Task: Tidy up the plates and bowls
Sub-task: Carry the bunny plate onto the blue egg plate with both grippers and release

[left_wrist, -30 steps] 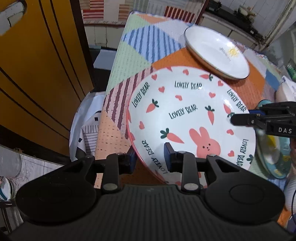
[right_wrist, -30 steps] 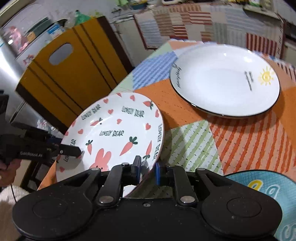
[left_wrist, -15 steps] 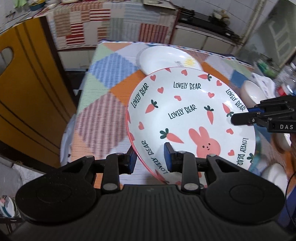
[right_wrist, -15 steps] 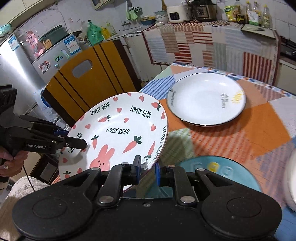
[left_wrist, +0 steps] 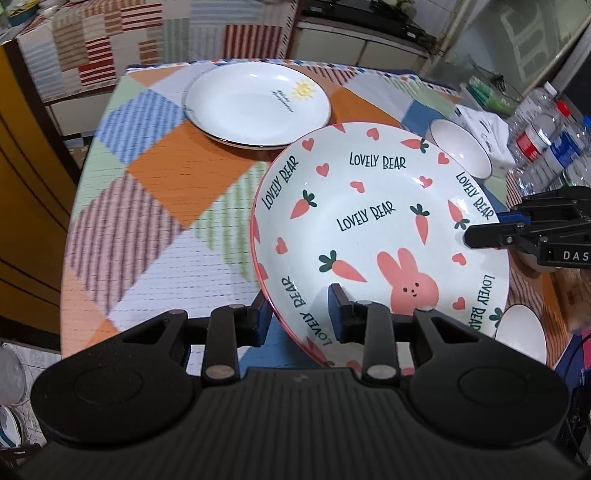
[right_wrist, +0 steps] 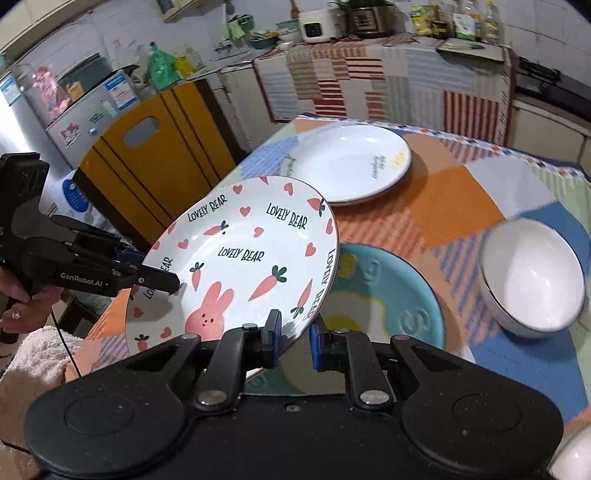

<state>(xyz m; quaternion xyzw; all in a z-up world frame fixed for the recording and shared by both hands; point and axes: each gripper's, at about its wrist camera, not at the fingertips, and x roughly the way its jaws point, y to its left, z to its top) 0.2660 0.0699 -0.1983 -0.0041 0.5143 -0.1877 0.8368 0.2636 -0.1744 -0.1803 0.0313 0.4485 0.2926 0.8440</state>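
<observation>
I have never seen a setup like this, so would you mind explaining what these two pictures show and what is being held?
No robot here: a person holds a two-finger gripper in each hand, each with a camera looking along its fingers. One picture is from the left gripper, the other from the right gripper. Both clamp opposite edges of the rabbit plate, lifted above the table. On the patchwork cloth lie a white sun plate, a blue plate and a white bowl.

A small, crowded kitchen.
A yellow chair (right_wrist: 155, 162) stands beside the patchwork-covered table (left_wrist: 155, 206); a fridge (right_wrist: 85, 114) and a cloth-draped counter (right_wrist: 388, 81) line the tiled wall (right_wrist: 535, 22).
</observation>
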